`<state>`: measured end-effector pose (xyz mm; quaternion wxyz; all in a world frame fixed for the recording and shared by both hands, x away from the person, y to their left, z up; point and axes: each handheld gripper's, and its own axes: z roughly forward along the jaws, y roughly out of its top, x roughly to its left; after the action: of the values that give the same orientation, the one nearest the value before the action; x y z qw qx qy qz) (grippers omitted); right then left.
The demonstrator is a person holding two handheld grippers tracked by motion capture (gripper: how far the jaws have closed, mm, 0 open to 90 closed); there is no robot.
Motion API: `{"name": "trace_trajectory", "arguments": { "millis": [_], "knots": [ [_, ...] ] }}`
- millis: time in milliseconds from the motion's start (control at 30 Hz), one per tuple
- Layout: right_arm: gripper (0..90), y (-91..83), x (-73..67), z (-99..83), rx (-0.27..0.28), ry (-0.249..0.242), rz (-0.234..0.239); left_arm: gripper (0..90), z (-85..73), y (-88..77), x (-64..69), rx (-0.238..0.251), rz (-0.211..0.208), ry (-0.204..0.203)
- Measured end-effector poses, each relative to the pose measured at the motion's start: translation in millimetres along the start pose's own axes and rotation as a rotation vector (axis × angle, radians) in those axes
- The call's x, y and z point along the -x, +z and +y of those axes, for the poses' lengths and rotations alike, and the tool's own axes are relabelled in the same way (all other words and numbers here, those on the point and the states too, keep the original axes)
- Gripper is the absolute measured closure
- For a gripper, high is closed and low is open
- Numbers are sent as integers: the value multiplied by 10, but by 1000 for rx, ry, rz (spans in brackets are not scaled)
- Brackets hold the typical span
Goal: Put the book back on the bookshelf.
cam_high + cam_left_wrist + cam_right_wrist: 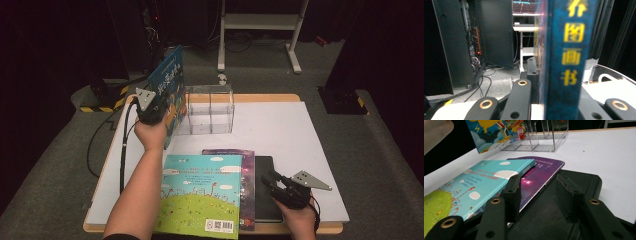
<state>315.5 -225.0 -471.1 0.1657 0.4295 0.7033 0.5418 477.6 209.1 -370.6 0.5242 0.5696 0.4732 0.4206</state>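
Clamped jaws of my left gripper (159, 111) hold the blue picture book (169, 82) upright, lifted above the table's (300, 130) left side, just beside the clear acrylic organizer (210, 109). Its spine (yellow characters on deep blue, blurred up close) runs vertically in the left gripper view, and a bright cartoon cover faces the organizer. My right gripper (272, 181) rests with jaws parted over the black book (265, 165), next to the purple book (541, 173) and the turquoise book (202, 195), gripping nothing.

Parted fingers (511, 192) rest over the purple book (541, 173) and black pad (579, 182).
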Motion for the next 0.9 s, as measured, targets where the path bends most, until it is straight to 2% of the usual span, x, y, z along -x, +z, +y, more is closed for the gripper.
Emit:
{"name": "trace_trajectory", "arguments": {
  "millis": [133, 400, 467, 767, 900],
  "knots": [
    [558, 11, -7, -3, -3, 1, 4, 824, -34, -64, -6, -18, -15, 33],
    [556, 31, -54, -8, -14, -14, 14, 806, -103, -194, -69, -77, -18, 44],
    [556, 39, -61, -10, -15, -17, 14, 801, -112, -215, -71, -75, -14, 52],
    [555, 41, -78, -14, -18, -24, 16, 806, -90, -196, 24, -89, 72, 69],
    [555, 38, -77, -17, -19, -19, 18, 806, -91, -228, 43, -91, 103, 59]
  ]
}}
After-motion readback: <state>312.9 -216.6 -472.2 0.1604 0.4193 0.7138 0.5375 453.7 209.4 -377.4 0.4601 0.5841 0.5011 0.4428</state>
